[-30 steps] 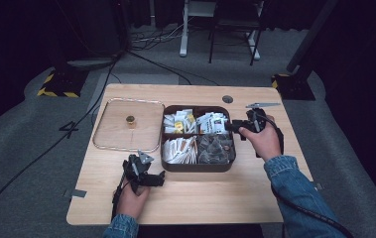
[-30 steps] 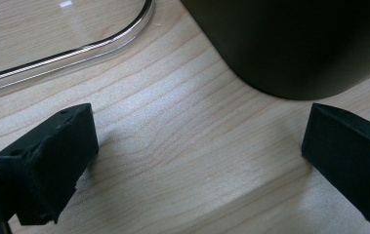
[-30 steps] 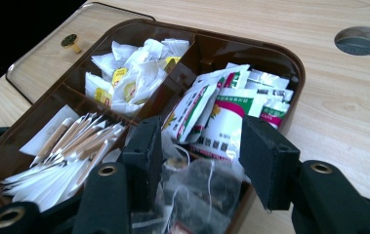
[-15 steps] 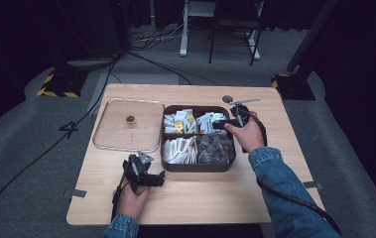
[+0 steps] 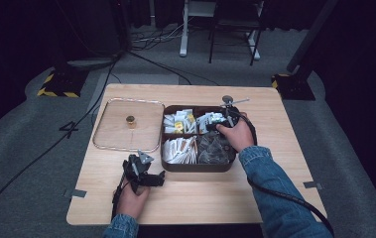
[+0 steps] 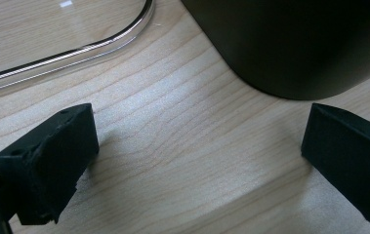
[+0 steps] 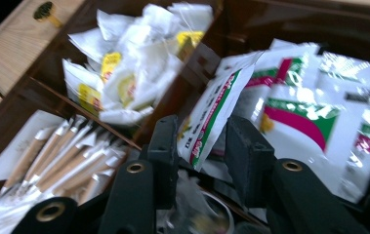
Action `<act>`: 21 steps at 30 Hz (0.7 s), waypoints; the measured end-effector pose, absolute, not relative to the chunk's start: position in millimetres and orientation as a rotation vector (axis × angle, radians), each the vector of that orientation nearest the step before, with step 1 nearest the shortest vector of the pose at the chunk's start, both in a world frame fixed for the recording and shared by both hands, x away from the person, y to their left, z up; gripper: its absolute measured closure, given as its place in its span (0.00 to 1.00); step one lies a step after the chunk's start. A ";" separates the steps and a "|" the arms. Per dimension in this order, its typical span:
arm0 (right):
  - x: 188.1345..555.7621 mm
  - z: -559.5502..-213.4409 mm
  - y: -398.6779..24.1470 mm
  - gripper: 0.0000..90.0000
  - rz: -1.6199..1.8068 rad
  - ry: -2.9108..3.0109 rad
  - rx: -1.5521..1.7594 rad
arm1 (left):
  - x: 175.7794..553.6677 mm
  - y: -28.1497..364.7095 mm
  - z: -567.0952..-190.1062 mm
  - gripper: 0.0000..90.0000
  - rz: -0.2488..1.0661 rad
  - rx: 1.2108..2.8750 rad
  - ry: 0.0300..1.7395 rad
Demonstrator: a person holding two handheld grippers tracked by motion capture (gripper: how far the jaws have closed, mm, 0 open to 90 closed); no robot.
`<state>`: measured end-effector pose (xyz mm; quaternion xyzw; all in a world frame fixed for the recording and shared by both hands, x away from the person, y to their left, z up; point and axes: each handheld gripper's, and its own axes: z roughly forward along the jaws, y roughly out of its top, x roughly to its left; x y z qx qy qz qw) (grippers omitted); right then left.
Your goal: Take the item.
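Observation:
A dark brown divided box (image 5: 195, 167) sits mid-table, full of packets. My right gripper (image 5: 214, 121) reaches into its far right compartment. In the right gripper view the jaws (image 7: 202, 141) stand on either side of a white sachet with green and red print (image 7: 212, 112). They have just been closing, with a gap left between the pads and the sachet. My left gripper (image 5: 148, 169) rests on the table in front of the box's near left corner. Its jaws (image 6: 197, 141) are wide open over bare wood.
A clear lid (image 5: 111, 134) with a brass knob (image 5: 131, 120) lies flat to the left of the box. Other compartments hold yellow-tagged tea bags (image 7: 133, 73), paper stick packets (image 7: 60, 156) and more green and red sachets (image 7: 314, 112). Bare table (image 5: 200, 198) lies in front of the box.
My right hand has moved left and down from the box's right rim into the far right compartment, and its jaws now flank a sachet. The left hand has kept still.

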<state>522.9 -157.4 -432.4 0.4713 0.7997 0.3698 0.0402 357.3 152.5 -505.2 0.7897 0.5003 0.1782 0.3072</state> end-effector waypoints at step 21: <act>532.5 -445.1 -123.0 0.94 0.961 2.466 1.442 | 357.3 152.4 -505.4 0.01 0.473 2.085 1.323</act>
